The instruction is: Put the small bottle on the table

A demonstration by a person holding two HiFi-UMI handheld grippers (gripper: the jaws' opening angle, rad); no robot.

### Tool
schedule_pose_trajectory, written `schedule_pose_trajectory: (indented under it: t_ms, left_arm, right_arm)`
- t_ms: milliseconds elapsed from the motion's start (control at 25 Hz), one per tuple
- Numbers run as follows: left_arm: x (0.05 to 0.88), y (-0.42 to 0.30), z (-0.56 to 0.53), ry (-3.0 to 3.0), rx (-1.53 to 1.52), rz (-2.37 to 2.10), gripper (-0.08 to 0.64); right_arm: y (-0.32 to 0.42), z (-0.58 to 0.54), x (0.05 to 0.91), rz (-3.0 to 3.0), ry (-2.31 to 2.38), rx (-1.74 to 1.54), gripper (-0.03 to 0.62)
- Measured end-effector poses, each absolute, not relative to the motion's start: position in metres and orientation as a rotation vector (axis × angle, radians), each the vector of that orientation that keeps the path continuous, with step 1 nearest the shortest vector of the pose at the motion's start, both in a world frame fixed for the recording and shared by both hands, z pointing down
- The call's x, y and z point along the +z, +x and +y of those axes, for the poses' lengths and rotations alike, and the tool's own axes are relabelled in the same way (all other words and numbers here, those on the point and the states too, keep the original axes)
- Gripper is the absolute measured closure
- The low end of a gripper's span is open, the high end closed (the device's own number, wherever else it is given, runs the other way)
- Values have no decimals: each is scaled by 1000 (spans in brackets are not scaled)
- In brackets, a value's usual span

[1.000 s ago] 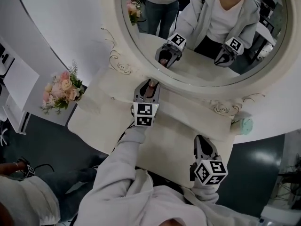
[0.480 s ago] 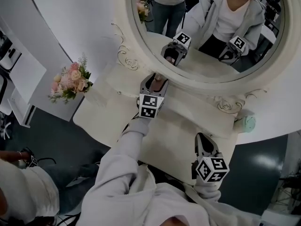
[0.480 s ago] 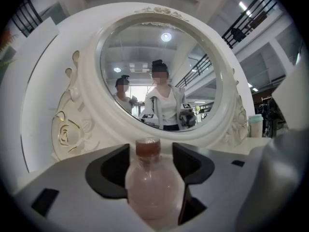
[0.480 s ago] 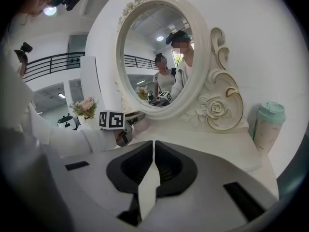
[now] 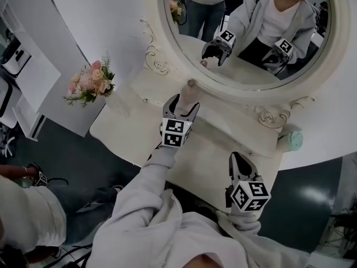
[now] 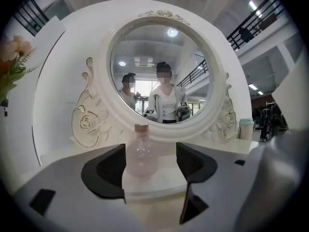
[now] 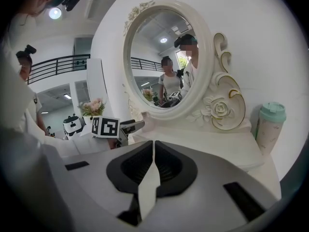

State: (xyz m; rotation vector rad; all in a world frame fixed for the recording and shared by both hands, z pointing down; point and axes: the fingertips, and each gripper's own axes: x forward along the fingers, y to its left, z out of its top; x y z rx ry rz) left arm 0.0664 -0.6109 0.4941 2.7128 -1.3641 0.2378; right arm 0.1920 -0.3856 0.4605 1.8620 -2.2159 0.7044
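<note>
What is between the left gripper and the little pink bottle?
Nothing visible. The left gripper has just been opening its jaws, and the small bottle stands upright on the table right at their tips, untouched. It is already where it has to go.

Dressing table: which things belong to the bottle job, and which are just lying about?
Job: bottle; table; left gripper, jaws just opened, bottle standing free between them.
Lying about: flowers; mirror; green cup; right gripper, shut, empty.
</note>
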Motion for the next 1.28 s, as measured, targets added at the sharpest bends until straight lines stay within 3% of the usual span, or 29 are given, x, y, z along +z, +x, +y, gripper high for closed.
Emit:
schedule_pose_trajectory:
  t_ms: [1280]
  left_arm:
    - [452, 34, -347, 2646, 205, -1035, 235]
  right_arm:
    - [185, -271, 443, -2329, 1881, 654, 554]
